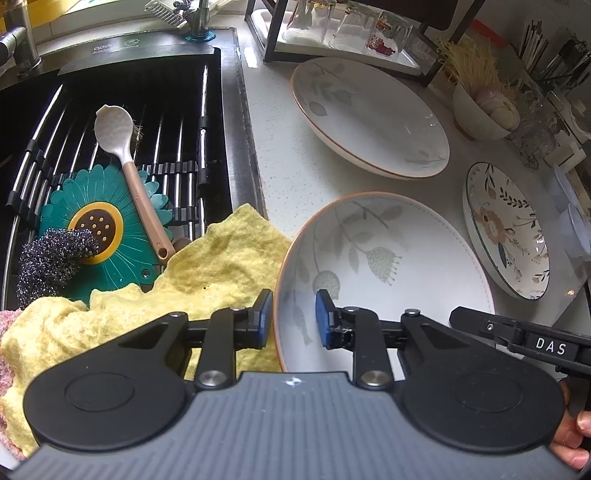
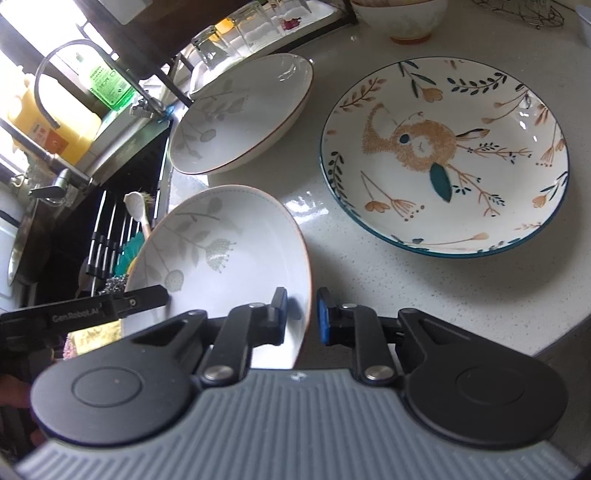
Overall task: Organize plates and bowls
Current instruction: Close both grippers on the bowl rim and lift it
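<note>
A white plate with grey leaf print (image 1: pixel 388 266) (image 2: pixel 229 251) lies nearest on the pale counter. My left gripper (image 1: pixel 294 319) straddles its left rim, fingers apart with a gap around the rim. My right gripper (image 2: pixel 302 317) straddles its right rim, fingers also apart. A second leaf-print plate (image 1: pixel 369 114) (image 2: pixel 243 110) lies farther back. A floral plate with a blue rim (image 1: pixel 506 229) (image 2: pixel 443 155) lies to the right. A white bowl (image 1: pixel 480 110) (image 2: pixel 402 18) stands at the back.
A black sink (image 1: pixel 122 147) with a roll-up rack holds a spoon (image 1: pixel 125 162), a green flower mat (image 1: pixel 99 229) and a steel scourer (image 1: pixel 51 258). A yellow cloth (image 1: pixel 166 295) drapes over the sink edge. A glass rack (image 1: pixel 343 29) stands behind the plates.
</note>
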Demonstrator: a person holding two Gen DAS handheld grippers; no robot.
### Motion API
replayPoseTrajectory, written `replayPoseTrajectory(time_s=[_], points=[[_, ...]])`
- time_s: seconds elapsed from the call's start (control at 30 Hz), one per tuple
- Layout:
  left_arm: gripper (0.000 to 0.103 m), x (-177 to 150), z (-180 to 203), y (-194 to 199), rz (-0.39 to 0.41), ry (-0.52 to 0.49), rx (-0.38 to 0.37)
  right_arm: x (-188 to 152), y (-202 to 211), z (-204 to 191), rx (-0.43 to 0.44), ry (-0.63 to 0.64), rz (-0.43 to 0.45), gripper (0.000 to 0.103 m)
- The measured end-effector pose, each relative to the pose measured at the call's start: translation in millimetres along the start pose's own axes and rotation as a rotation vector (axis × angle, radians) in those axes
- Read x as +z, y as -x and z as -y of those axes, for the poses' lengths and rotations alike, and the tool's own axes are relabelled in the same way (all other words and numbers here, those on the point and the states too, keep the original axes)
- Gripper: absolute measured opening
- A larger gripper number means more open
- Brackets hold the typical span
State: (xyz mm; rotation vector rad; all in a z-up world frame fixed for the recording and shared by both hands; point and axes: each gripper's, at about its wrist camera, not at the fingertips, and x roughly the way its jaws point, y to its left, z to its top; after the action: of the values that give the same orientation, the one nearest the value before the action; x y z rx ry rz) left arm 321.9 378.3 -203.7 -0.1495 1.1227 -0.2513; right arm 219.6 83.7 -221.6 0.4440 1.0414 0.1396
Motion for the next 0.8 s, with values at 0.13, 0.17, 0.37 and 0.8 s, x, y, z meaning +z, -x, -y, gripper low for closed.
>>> replayPoseTrajectory(time_s=[0.13, 0.17, 0.37, 0.8], points=[[0.028, 2.1, 1.0, -0.9, 0.002, 0.015, 0.009, 3.4, -0.7, -1.1, 0.002, 0.018, -0.005, 0.018], [0.028, 2.1, 0.4, -0.9, 0.0, 0.018, 0.008, 4.4, -1.1, -1.9, 0.001, 0.025, -0.009, 0.018], [0.028, 3.4, -0.8, 0.9, -0.016, 0.017, -0.009, 11.3, 4.9, -5.7, -0.003, 0.055, -0.011, 0.018], [0.027, 20.4, 9.7, 36.9, 0.033, 0.02, -0.107, 24.6, 49.4, -19.5, -0.043, 0.096, 0.09, 0.018]])
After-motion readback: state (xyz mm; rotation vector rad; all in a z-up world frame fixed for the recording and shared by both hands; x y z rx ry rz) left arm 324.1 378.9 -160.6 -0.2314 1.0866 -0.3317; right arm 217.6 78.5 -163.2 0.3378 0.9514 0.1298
